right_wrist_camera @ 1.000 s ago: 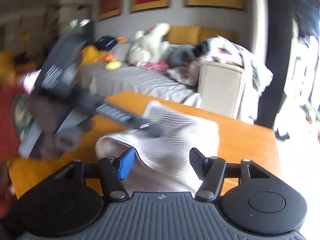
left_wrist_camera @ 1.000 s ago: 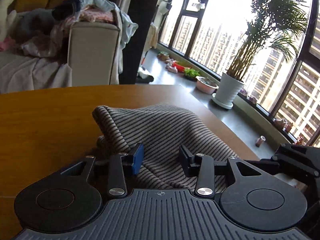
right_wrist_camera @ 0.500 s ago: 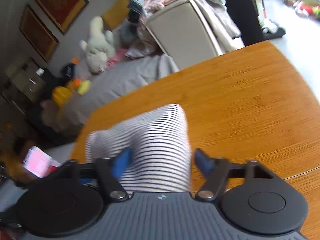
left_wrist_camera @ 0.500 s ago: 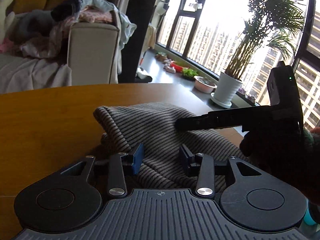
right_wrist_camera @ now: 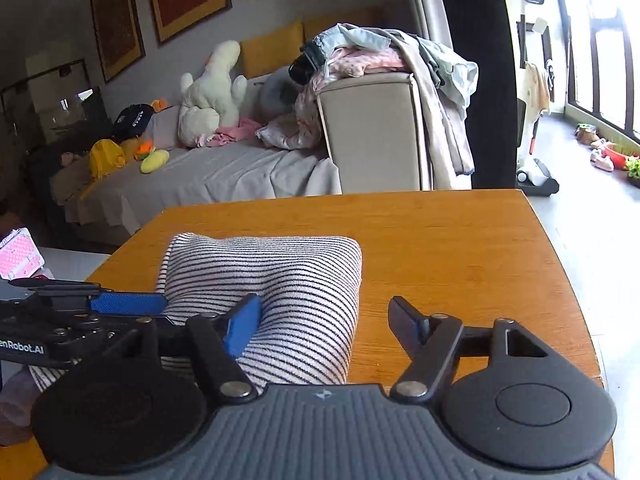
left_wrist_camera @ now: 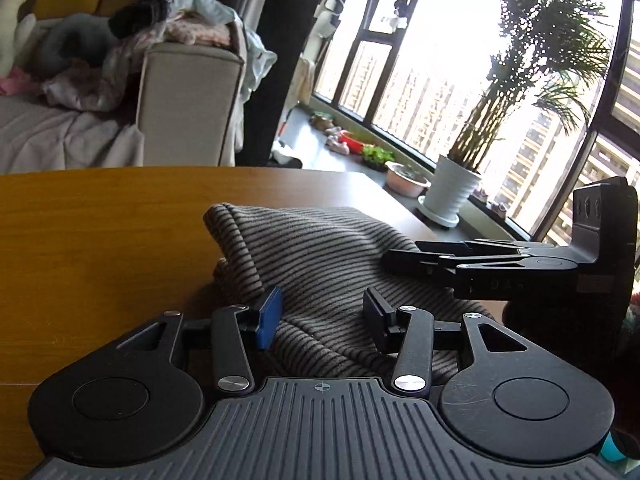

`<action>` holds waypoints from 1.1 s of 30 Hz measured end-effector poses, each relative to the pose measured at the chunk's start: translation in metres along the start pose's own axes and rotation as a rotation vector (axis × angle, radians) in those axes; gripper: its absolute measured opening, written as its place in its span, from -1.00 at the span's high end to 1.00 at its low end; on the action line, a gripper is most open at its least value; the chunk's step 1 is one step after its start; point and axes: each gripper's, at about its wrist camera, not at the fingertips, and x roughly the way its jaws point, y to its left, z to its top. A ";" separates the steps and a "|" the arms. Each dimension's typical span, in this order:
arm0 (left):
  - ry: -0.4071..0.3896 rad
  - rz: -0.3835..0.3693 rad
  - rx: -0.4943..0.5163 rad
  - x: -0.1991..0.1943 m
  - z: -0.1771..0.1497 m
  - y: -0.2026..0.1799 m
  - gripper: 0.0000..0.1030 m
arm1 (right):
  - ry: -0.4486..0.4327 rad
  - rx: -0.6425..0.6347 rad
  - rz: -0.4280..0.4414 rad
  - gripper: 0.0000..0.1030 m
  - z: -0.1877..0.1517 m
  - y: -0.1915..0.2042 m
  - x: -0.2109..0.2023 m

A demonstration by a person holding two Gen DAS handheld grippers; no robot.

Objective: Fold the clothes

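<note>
Both jaws have just been opening; the left gripper (left_wrist_camera: 320, 316) and right gripper (right_wrist_camera: 326, 322) stand released over the striped garment (right_wrist_camera: 280, 280); it lies bundled mid-table (right_wrist_camera: 460, 240), probably folded.

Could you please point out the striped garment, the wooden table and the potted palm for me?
striped garment (right_wrist_camera: 288, 280): right wrist view, middle of its folded top.
wooden table (right_wrist_camera: 460, 248): right wrist view, bare top beside the garment.
potted palm (left_wrist_camera: 450, 192): left wrist view, its white pot.

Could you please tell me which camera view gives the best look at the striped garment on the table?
The right wrist view: the striped garment is well lit, its folded far edge and right side clear against the table. The left wrist view shows it darker, backlit, partly behind the right gripper.
</note>
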 end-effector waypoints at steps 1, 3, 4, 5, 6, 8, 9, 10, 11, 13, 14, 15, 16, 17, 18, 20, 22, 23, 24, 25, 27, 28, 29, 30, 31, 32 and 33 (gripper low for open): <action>0.002 0.001 0.000 0.000 0.000 0.000 0.02 | -0.002 0.017 0.010 -0.63 0.000 -0.001 -0.004; 0.005 0.002 -0.008 0.000 0.001 0.001 0.02 | -0.003 0.078 0.063 -0.84 -0.003 -0.006 -0.014; 0.006 0.001 -0.011 0.000 0.001 0.001 0.02 | 0.006 0.112 0.104 -0.96 -0.007 -0.008 -0.019; 0.006 0.001 -0.013 0.000 0.001 0.001 0.02 | 0.015 0.146 0.144 -0.96 -0.011 -0.010 -0.023; 0.006 0.003 -0.011 0.000 0.001 0.000 0.01 | 0.034 0.162 0.179 -0.96 -0.016 -0.011 -0.027; 0.004 0.005 -0.007 0.001 0.001 -0.001 -0.03 | 0.078 0.175 0.207 -0.96 -0.026 -0.008 -0.028; 0.004 0.005 -0.006 0.001 0.001 -0.002 -0.04 | 0.094 0.186 0.208 -0.96 -0.031 -0.007 -0.025; 0.003 0.004 -0.004 0.001 0.001 -0.002 -0.08 | 0.108 0.197 0.207 -0.96 -0.035 -0.007 -0.022; 0.002 0.004 -0.002 0.001 0.001 -0.003 -0.10 | 0.123 0.208 0.207 -0.96 -0.039 -0.007 -0.019; -0.001 0.006 0.001 0.001 0.000 -0.004 -0.12 | 0.115 0.252 0.229 -0.99 -0.042 -0.012 -0.014; -0.003 0.005 0.000 0.001 0.000 -0.003 -0.12 | 0.115 0.257 0.233 -0.99 -0.041 -0.012 -0.012; -0.005 0.004 -0.001 0.001 -0.001 -0.003 -0.12 | 0.116 0.261 0.237 -0.99 -0.040 -0.012 -0.009; -0.006 0.002 -0.003 0.001 -0.001 -0.003 -0.12 | 0.122 0.257 0.242 -0.99 -0.038 -0.010 -0.006; -0.007 0.000 -0.005 0.001 -0.001 -0.002 -0.12 | 0.130 0.253 0.248 -0.99 -0.037 -0.008 -0.004; -0.007 -0.003 -0.007 0.001 -0.001 -0.001 -0.12 | 0.137 0.248 0.253 -0.99 -0.035 -0.006 -0.001; -0.008 -0.005 -0.009 0.001 -0.001 0.000 -0.13 | 0.148 0.221 0.242 -0.90 -0.032 -0.001 0.000; -0.009 -0.008 -0.012 0.001 -0.001 0.001 -0.16 | 0.137 0.209 0.244 -0.58 -0.026 0.000 -0.004; -0.009 -0.010 -0.016 0.001 -0.001 0.003 -0.19 | 0.121 0.210 0.252 -0.49 -0.022 -0.002 -0.009; -0.009 -0.012 -0.023 0.001 0.000 0.004 -0.21 | 0.105 0.210 0.260 -0.39 -0.017 -0.005 -0.012; -0.009 -0.015 -0.032 0.002 0.000 0.005 -0.24 | 0.089 0.211 0.268 -0.37 -0.013 -0.008 -0.016; -0.009 -0.031 -0.063 0.004 0.002 0.009 -0.26 | 0.080 0.183 0.233 -0.37 -0.009 -0.009 -0.014; -0.007 -0.040 -0.079 0.006 0.003 0.012 -0.26 | 0.081 0.170 0.217 -0.38 -0.009 -0.010 -0.010; -0.009 -0.038 -0.081 0.008 0.004 0.012 -0.26 | 0.079 0.167 0.201 -0.39 -0.013 -0.011 -0.007; -0.011 -0.036 -0.080 0.009 0.004 0.012 -0.26 | 0.076 0.166 0.186 -0.43 -0.018 -0.013 -0.003; -0.013 -0.031 -0.065 0.009 0.003 0.010 -0.26 | 0.073 0.165 0.171 -0.53 -0.022 -0.014 0.001; -0.015 -0.027 -0.051 0.009 0.002 0.008 -0.27 | 0.070 0.163 0.155 -0.58 -0.026 -0.015 0.004; -0.017 -0.022 -0.037 0.008 0.002 0.006 -0.27 | 0.060 0.172 0.156 -0.64 -0.029 -0.016 0.004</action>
